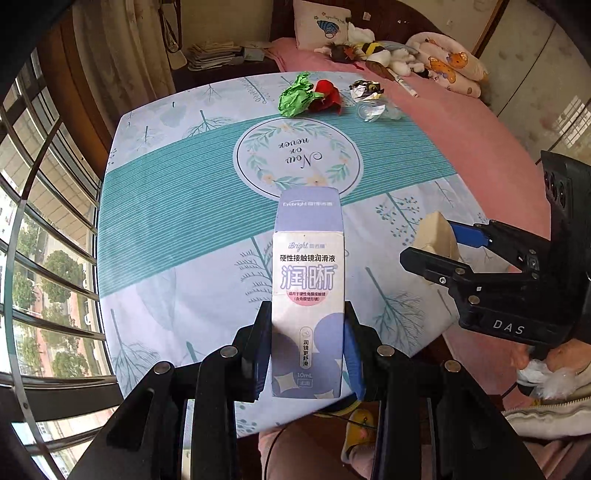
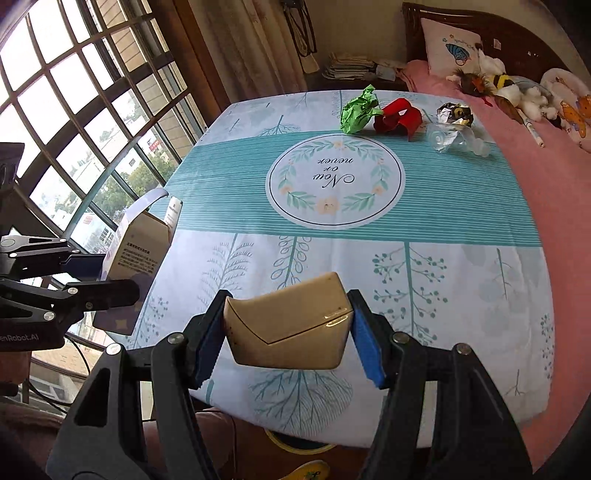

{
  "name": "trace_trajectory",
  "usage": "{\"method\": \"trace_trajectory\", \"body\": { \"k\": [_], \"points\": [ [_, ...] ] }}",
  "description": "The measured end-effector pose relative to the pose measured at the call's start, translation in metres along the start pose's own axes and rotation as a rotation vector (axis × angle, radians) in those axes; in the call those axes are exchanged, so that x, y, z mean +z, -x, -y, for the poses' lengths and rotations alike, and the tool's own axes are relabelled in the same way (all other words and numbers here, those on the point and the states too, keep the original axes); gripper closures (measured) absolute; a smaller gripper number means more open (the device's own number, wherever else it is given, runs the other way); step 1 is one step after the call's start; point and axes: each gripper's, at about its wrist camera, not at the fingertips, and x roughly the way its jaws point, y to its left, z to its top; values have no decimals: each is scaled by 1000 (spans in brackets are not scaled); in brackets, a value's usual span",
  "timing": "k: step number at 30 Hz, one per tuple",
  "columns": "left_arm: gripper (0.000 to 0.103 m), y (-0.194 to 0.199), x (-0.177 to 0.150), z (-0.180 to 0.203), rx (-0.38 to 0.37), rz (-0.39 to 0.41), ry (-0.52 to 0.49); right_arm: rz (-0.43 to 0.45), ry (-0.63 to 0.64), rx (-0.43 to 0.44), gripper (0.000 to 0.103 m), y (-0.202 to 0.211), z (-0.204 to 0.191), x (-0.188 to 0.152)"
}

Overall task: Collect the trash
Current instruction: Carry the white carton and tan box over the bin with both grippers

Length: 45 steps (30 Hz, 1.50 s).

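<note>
My left gripper (image 1: 308, 343) is shut on a tall lilac and white carton (image 1: 308, 280) with its top flap open, held above the near edge of the table. My right gripper (image 2: 288, 332) is shut on a beige plastic case (image 2: 288, 328), also above the near edge. Each gripper shows in the other's view: the right gripper (image 1: 436, 254) at the right with the beige case (image 1: 437, 232), the left gripper (image 2: 107, 277) at the left with the carton (image 2: 136, 243). At the far end lie crumpled green paper (image 1: 295, 96), red paper (image 1: 327, 96), a foil wrapper (image 1: 364, 89) and clear plastic packaging (image 1: 375, 110).
The table wears a teal and white printed cloth (image 1: 177, 206). A bed with a pink cover (image 1: 461, 140), a pillow (image 1: 321, 24) and soft toys (image 1: 384, 55) lies to the right and behind. A barred window (image 2: 85, 92) is on the left. A white bag (image 1: 546, 384) sits at the lower right.
</note>
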Motion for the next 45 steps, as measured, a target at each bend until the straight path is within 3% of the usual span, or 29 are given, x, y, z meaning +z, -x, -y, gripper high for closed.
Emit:
{"method": "trace_trajectory", "body": {
  "k": [10, 17, 23, 35, 41, 45],
  "points": [
    [68, 61, -96, 96, 49, 85, 57, 5, -1, 16, 43, 109, 3, -99],
    [68, 84, -151, 128, 83, 52, 51, 11, -26, 55, 43, 154, 0, -153],
    [68, 85, -171, 136, 88, 13, 34, -3, -60, 70, 43, 166, 0, -179],
    [68, 40, -196, 134, 67, -97, -20, -164, -168, 58, 43, 117, -1, -224],
    [68, -21, -221, 128, 0, -182, -14, -293, -283, -6, 43, 49, 9, -274],
    [68, -71, -237, 123, -5, -214, -27, -358, -372, -45, 43, -1, 17, -312]
  ]
}}
